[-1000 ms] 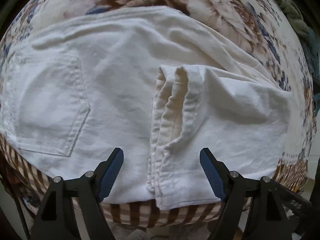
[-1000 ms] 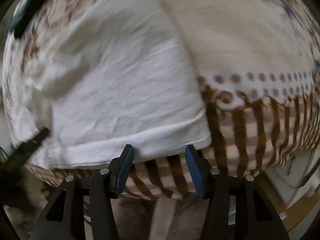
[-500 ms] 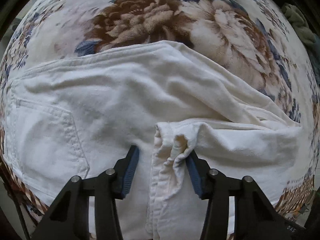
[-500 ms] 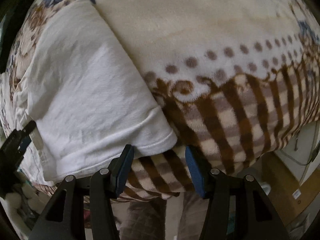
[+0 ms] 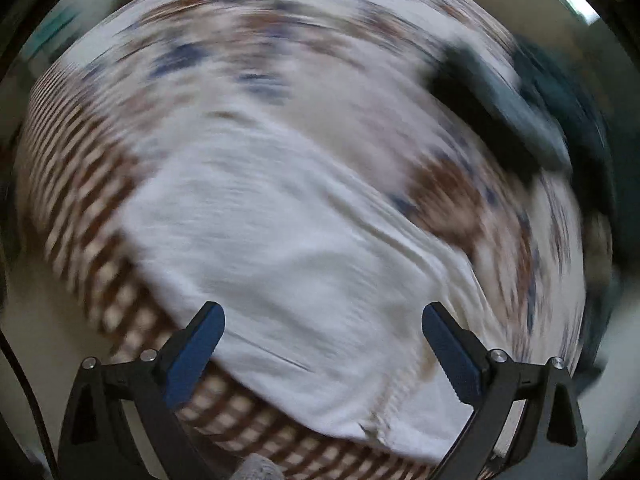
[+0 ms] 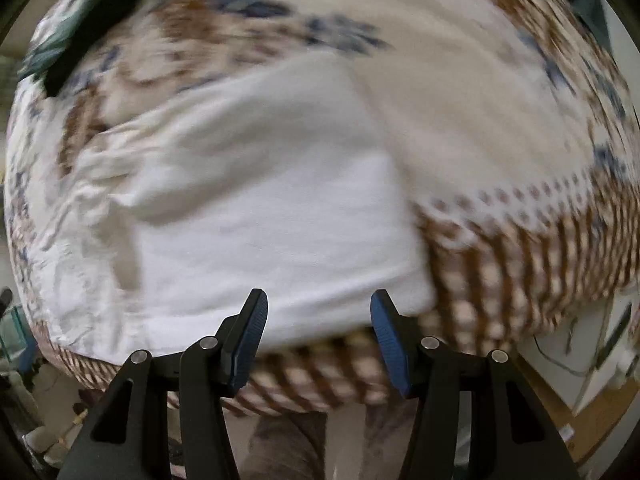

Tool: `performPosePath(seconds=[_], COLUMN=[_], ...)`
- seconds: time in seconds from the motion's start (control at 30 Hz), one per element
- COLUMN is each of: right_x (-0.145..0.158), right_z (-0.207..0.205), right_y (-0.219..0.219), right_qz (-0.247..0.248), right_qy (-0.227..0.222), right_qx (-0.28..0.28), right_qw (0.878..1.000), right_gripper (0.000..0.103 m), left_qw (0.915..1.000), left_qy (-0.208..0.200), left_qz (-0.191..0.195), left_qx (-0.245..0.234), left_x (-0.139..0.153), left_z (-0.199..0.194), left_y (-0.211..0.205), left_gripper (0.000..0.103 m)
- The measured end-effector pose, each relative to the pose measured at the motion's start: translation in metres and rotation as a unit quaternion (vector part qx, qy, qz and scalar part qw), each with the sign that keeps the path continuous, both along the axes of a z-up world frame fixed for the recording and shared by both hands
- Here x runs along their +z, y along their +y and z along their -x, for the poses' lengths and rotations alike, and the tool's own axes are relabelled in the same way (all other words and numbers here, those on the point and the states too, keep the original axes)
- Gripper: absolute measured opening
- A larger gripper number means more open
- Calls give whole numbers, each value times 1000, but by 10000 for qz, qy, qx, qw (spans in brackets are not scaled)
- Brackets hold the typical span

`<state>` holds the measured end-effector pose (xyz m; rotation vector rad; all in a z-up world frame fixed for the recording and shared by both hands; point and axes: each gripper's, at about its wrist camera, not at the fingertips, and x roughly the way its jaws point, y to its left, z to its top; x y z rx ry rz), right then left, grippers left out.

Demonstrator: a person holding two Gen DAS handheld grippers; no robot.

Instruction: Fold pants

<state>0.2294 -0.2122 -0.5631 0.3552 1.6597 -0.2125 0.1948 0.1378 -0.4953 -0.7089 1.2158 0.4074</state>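
You are holding the left hand-held gripper above the near part of the white pants. Its jaws have just been opening and are now standing spread wide, with nothing between the blue pads; the pads are clear of the fabric. The left wrist view is blurring heavily, so fine detail on the garment is not readable.

You are holding the right hand-held gripper pointing down over the near edge of the pants. Its jaws are standing partly apart and are gripping nothing; the fabric is lying below them, not between the pads.

The pants are lying folded into a compact, roughly rectangular stack on the blanket, close to the near edge of the bed. In the right wrist view, one folded edge is running along the brown checked border of the blanket, and wrinkled layers are showing at the left side of the stack.

Beyond the pants, the blanket is showing its brown and blue floral print. Farther back in the left wrist view, a dark garment is lying on the blanket, well apart from the pants.
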Motion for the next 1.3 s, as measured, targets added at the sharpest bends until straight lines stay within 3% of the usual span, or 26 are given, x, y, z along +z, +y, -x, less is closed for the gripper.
performPosePath(seconds=[0.07,0.23,0.33,0.43,0.57,0.67,0.73,0.83,0.9,1.03,1.13,1.2,1.3], right_x=[2,-8,-15,-17,-23,-32,-34,-36,-37,-37,-36,-36,-40], right_z=[-14,-60,-78,-92,-98,-101,-96,-91,-88,-78,-73,-69,-63], right_y=[30,120,166,201,223,215,209,201,196,188,183,179,175], right_qz=[-58,-228,-178,-52,121,184,222,237,217,154,121,125,117], right_qy=[-130,-326,-397,-471,-499,-372,-303,-222,-160,-120,-145,-168,-153], right_qx=[192,931,1357,1722,1870,1811,1749,1635,1518,1353,1305,1276,1224], right_qw=[9997,9949,9898,9839,9810,9826,9839,9860,9880,9906,9913,9916,9923], right_gripper=[56,56,56,56,56,56,56,56,56,56,56,56,56], left_qw=[9988,9897,9784,9714,9759,9835,9857,9801,9725,9728,9741,9741,9715], left_qy=[137,244,207,176,-66,-453,-549,-619,-775,-865,-1023,-1019,-1197], left_qz=[-20,405,978,1252,1243,894,785,1086,1430,1394,1063,918,772], left_qx=[471,1350,1808,2010,1792,1507,1384,1541,1668,1638,1714,1798,1894], left_x=[-16,-59,-94,-113,-118,-100,-95,-112,-129,-130,-106,-92,-71], left_z=[12,50,61,62,46,35,31,36,37,26,26,35,52], left_y=[24,85,110,119,123,118,115,121,128,129,122,119,118], left_gripper=[101,101,101,99,99,67,62,67,87,92,61,35,22])
